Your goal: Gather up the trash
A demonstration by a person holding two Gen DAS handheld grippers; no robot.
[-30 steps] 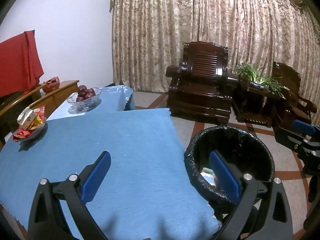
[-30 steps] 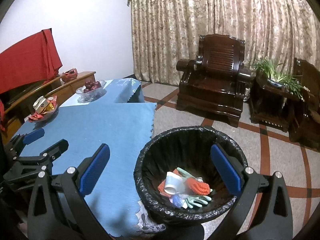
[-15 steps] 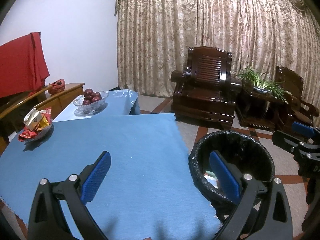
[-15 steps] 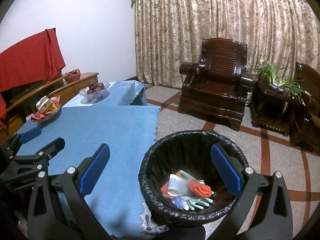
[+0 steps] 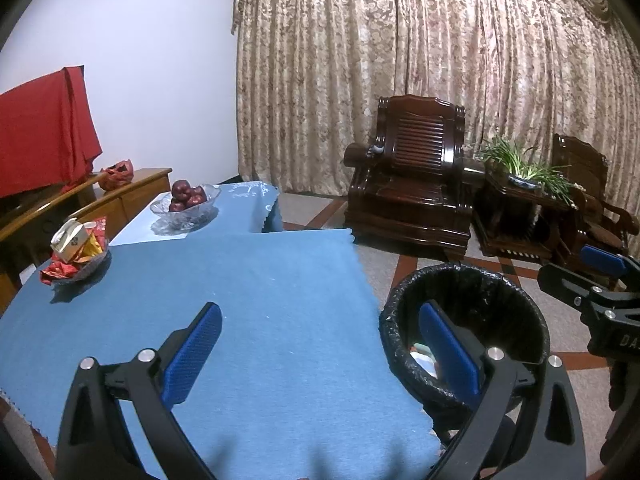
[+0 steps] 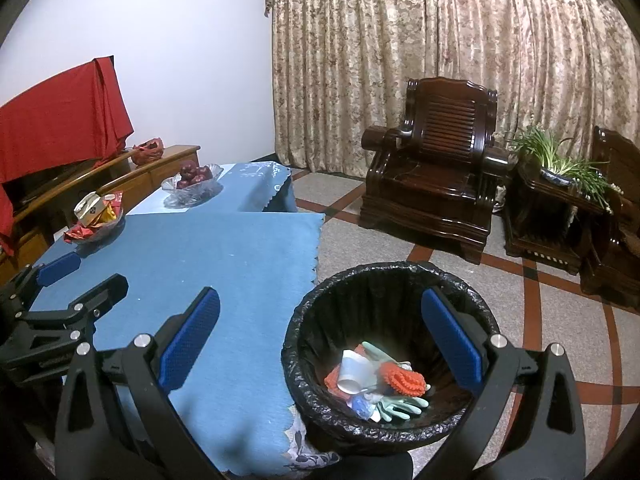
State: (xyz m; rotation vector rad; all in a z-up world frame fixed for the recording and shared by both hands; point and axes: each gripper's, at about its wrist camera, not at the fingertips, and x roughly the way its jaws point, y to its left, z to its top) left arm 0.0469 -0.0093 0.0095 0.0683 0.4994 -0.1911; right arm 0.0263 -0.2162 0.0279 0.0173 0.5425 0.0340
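Both grippers empty, trash (image 6: 376, 380) in bin (image 6: 394, 272)

The left gripper (image 5: 320, 352) is held with its jaws spread wide, nothing between the blue pads (image 5: 192, 354), its left finger above the blue tablecloth (image 5: 260, 280) and its right finger over the near rim of the bin. The right gripper (image 6: 320, 344) is likewise spread wide and empty, its left finger above the tablecloth edge and its right finger over the black-lined trash bin (image 6: 400, 280). Relative to the bin, the left gripper stands to the table side and the right gripper above it.
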